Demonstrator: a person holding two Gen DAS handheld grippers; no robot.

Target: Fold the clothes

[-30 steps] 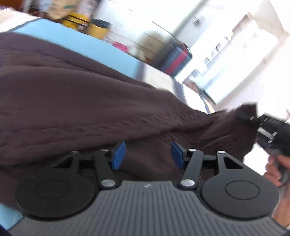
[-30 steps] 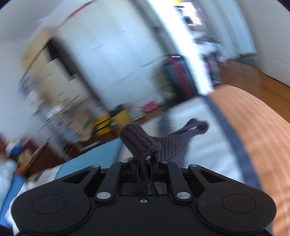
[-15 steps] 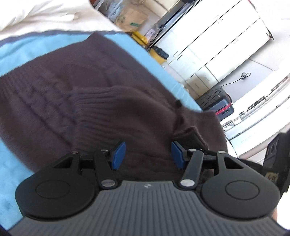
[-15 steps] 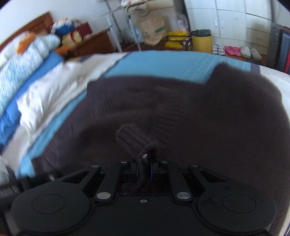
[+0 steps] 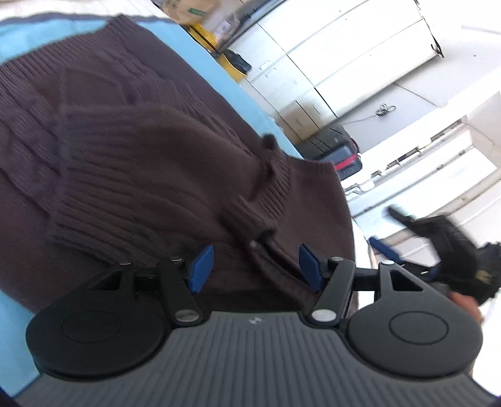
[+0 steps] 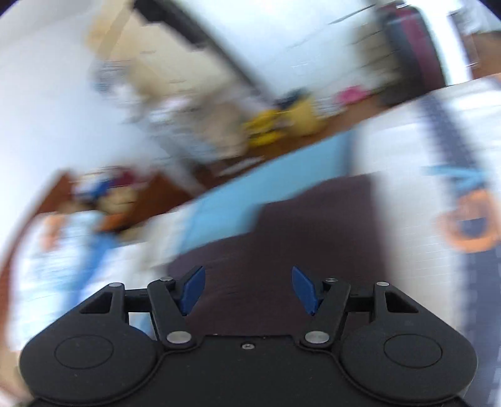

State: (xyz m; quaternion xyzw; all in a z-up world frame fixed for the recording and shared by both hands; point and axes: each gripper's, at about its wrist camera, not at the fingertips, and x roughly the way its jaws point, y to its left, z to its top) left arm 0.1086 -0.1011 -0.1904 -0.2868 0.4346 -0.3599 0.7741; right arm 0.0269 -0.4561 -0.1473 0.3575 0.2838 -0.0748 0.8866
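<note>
A: What changed? Start with the big item.

B: The brown sweater [image 5: 162, 162] lies spread on the light-blue bed cover [image 5: 18, 40]. A sleeve now sits folded across its body, ribbed cuff [image 5: 260, 206] lying on top near the middle. Half a second ago the right gripper [image 6: 247, 289] was clamped on that cuff; now the cuff is out of it.

A: Right jaws?

B: Opening, blue pads well apart, nothing between them. That view is badly blurred, so the hand is swinging away. In the left wrist view you can see it off the sweater's right edge, past the fabric.

A: Left?

B: Left gripper [image 5: 255, 263] hovers low over the sweater, jaws opening a bit wider, pads apart. Fabric lies under and between them, but I see no pinch.

A: Meaning for the fold?

B: My read: one sleeve fold is placed and released. Nothing is held, so the next step needs a fresh grasp, probably the other sleeve or the hem. Can't tell which.

A: Containers?

B: Only background ones. A yellow bin [image 5: 231, 62] with a dark lid stands on the floor beyond the bed, contents not visible. A paper bag [image 5: 191, 9] sits near it, also unreadable. A dark suitcase [image 5: 338, 150] stands by the cabinets, shut.
</note>
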